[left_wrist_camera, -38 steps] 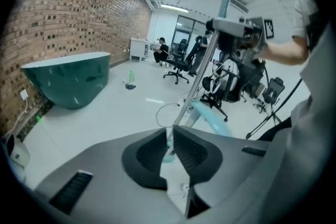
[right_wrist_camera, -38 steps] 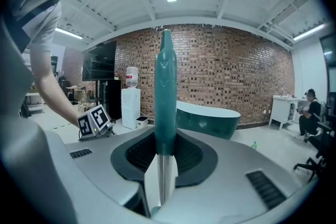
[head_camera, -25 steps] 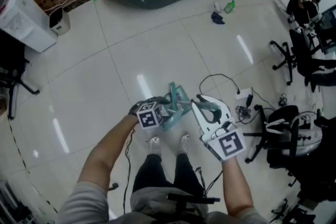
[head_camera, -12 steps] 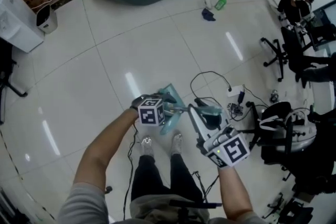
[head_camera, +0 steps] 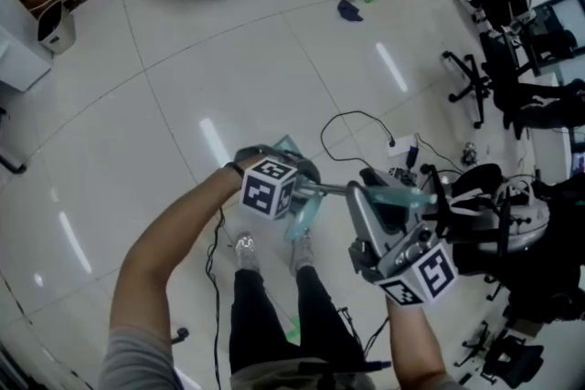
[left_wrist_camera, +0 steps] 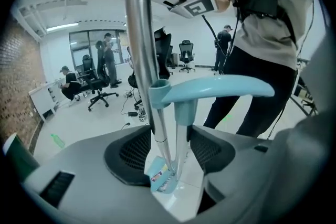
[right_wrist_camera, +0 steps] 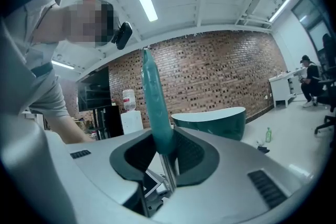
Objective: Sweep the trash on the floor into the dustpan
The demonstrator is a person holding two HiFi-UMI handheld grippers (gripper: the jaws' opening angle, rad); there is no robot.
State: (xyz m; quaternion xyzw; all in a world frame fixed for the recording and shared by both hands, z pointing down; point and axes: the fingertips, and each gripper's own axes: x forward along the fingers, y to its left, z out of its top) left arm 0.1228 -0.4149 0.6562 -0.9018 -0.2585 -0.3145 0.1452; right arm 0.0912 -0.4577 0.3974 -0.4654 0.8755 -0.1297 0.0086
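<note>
Both busy: my left claw point(left_wrist_camera: 170, 161) is closing wide round the dustpan stem point(left_wrist_camera: 184, 134) and broom pole point(left_wrist_camera: 143, 34); my right claw point(right_wrist_camera: 165, 165) is opening on the broom handle point(right_wrist_camera: 156, 107); trash point(head_camera: 351, 9) lies well ahead.

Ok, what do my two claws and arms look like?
The left claw and the right claw have light grey shells with black mesh pads inside. Each carries a white cube with black square markers: the left cube, the right cube. The sleeves are grey, ending above the elbow. Left jaws are closing round the dustpan handle, right opening round the broom handle.
</note>
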